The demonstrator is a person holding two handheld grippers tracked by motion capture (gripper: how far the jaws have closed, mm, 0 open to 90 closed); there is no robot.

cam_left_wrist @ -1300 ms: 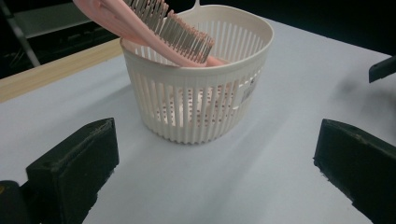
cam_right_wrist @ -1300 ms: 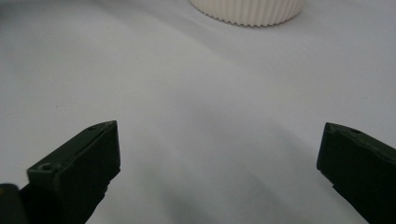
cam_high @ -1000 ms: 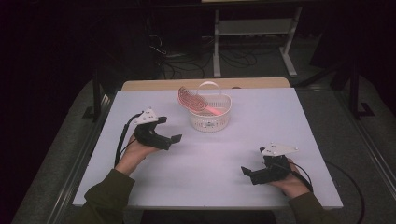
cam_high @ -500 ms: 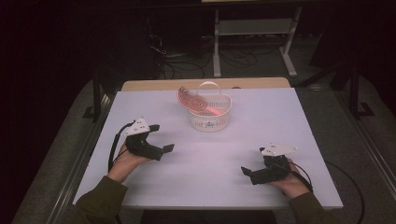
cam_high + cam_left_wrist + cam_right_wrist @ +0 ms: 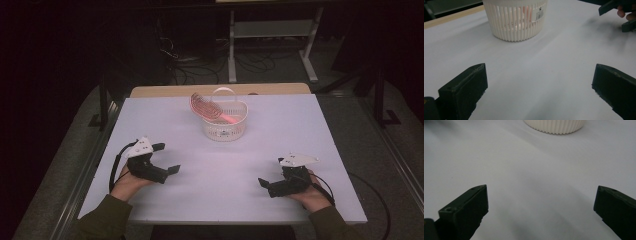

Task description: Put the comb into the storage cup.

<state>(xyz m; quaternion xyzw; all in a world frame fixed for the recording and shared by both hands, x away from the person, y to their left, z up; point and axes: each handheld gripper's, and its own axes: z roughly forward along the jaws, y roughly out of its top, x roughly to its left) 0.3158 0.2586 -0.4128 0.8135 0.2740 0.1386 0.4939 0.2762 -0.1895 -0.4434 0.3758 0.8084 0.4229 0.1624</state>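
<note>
Ribbed white plastic basket (image 5: pixel 515 20), matt white tabletop (image 5: pixel 225 165), pink plastic brush (image 5: pixel 202 106)

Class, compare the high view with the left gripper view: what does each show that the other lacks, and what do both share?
High view alone: the pink brush leaning out of the basket, the basket's handle, both hands, and the desk frame behind the table. Left gripper view alone: the barcode label up close, and the left gripper with its two black jaws wide apart, nothing between them. Both: the white basket, the white table, and the right gripper.
</note>
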